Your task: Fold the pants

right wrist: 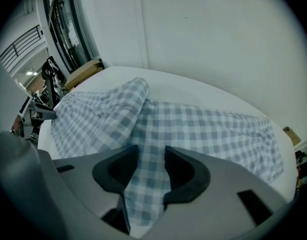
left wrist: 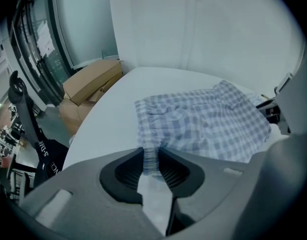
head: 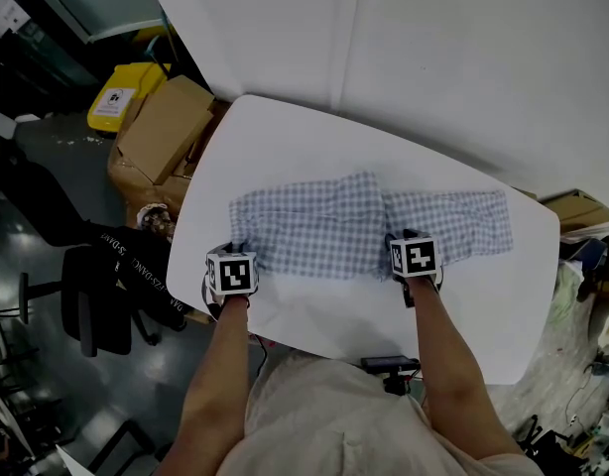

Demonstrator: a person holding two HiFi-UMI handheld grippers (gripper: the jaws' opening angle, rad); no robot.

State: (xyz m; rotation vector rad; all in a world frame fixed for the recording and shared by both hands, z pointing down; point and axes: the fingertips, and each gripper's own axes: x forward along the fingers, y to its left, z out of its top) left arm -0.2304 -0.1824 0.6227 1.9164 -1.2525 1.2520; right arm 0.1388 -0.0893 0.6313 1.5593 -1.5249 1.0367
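Left tool (left wrist: 151,156) pinches the gathered waistband (left wrist: 142,126) of the checked pants (left wrist: 208,121) — right tool (right wrist: 151,156) grips a flat fold (right wrist: 143,129).

The pants (head: 354,226) you hold are thin woven cloth, soft and matt, with the waistband gathered into ribs. The table (head: 285,137) is smooth, matt white. The left gripper (left wrist: 151,166) and right gripper (right wrist: 151,171) are matt grey plastic with finely ridged black pads (left wrist: 127,171). At ten o'clock from the table are cardboard boxes (head: 166,127), dull brown.

White letters "DANC" on black fabric (head: 136,266), yellow bin (head: 126,92) label illegible
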